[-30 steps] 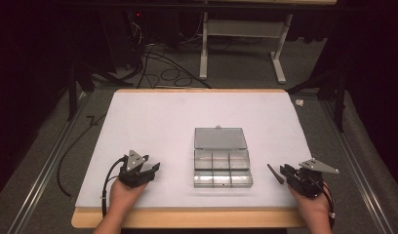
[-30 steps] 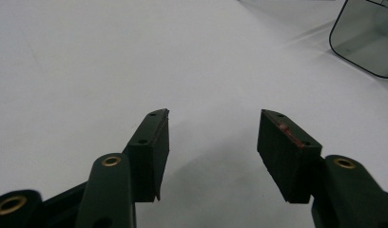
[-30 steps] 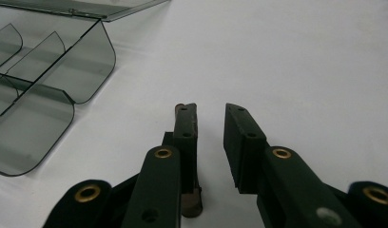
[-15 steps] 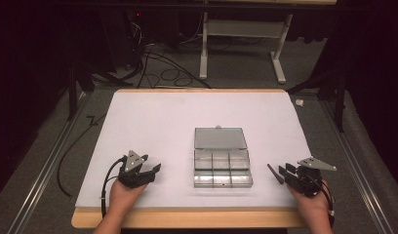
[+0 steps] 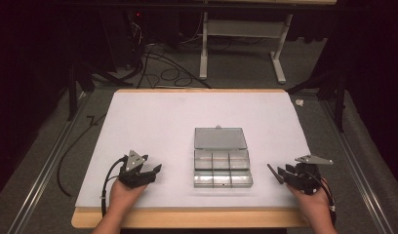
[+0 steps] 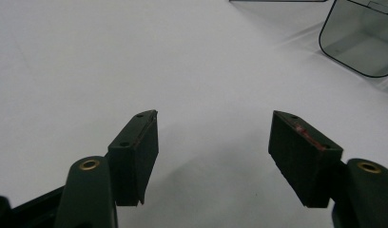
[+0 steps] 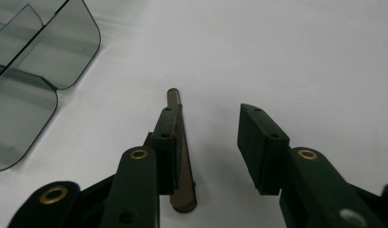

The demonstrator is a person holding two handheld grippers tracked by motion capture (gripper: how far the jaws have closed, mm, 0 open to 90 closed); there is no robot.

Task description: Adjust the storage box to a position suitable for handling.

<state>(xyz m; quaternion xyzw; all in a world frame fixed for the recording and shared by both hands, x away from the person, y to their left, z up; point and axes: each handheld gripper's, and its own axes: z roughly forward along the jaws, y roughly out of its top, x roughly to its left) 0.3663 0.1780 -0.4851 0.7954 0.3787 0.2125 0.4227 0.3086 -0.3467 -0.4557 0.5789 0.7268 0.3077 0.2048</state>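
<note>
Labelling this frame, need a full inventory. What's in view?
compartment box: 1, clear grey, six cells, mid-table near the front edge, lid laid open behind it
stick: 1, brown, slim, flat on the sheet against one jaw of the right gripper
sheet: 1, white, covers the tabletop
table: 1, wood edge shows at the front
stand: 1, white, on the floor beyond the table
cables: several, black, on the floor at the back
left gripper: black, front left, jaws just been opening, nothing between them
right gripper: black, front right, jaws just been opening, not clamping the stick
hands: 2, one per gripper
</note>
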